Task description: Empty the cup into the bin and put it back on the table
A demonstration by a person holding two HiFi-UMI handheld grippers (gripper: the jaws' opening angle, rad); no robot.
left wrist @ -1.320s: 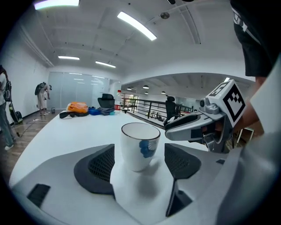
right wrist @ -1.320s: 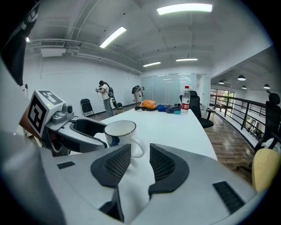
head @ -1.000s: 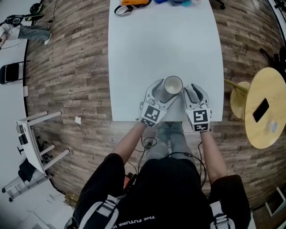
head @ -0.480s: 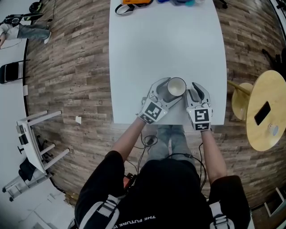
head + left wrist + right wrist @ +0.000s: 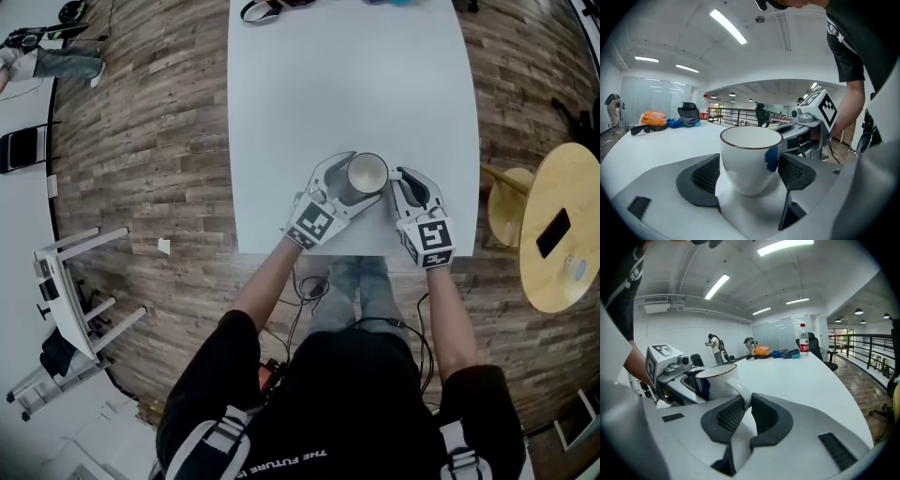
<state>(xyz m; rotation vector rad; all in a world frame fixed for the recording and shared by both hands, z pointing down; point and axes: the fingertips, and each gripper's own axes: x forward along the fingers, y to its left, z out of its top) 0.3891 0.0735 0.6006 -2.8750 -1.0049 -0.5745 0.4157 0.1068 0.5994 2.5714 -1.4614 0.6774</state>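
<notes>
A white cup [image 5: 367, 172] with a dark rim stands upright on the white table [image 5: 347, 84] near its front edge. My left gripper [image 5: 353, 186] reaches round the cup's body [image 5: 747, 157]. Its jaws have just been opening and stand wide, a pad close by each side of the cup. My right gripper [image 5: 402, 176] comes in from the right. Its jaws have just been closing, and its pads [image 5: 729, 416] now pinch the cup's handle [image 5: 740, 389]. From above the cup looks empty.
A round wooden side table [image 5: 562, 159] with a phone [image 5: 550, 232] stands to the right, with a wooden stool [image 5: 506, 208] beside it. Bags and a water bottle [image 5: 802, 346] sit at the table's far end. A white rack [image 5: 70, 300] lies on the floor at left.
The right gripper's jaws have narrowed from wide open onto the cup's handle. The left gripper has turned slightly around the cup. The cup stays on the table.
</notes>
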